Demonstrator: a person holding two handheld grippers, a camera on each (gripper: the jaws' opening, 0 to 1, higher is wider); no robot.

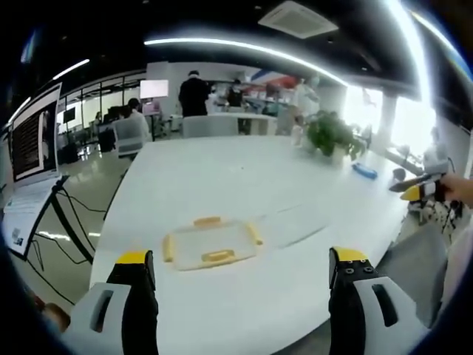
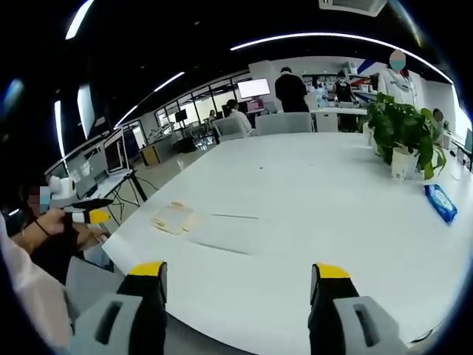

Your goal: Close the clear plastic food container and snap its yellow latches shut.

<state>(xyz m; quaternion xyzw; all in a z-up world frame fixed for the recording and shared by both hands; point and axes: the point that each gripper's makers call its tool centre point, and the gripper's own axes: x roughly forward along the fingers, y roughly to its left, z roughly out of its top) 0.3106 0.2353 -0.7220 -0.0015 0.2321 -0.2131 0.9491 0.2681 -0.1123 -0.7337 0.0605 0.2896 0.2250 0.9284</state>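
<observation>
A clear plastic container part with yellow latches (image 1: 211, 244) lies flat on the white table (image 1: 222, 170), near the front edge. A second clear flat piece (image 1: 292, 225) rests just to its right, apart from it. My left gripper (image 1: 240, 260) hovers open over the table edge, short of the latched part, with nothing between its jaws. The right gripper (image 1: 420, 189) shows at the far right in a hand. In the right gripper view the latched part (image 2: 174, 218) and the clear piece (image 2: 229, 233) lie ahead to the left. My right gripper (image 2: 240, 272) is open and holds nothing. The left gripper (image 2: 87, 215) shows at the left.
A potted plant (image 1: 332, 137) (image 2: 403, 133) and a blue packet (image 1: 364, 171) (image 2: 441, 201) stand on the table's far right side. A screen on a stand (image 1: 33, 137) with trailing cables is left of the table. People stand and sit at the far end.
</observation>
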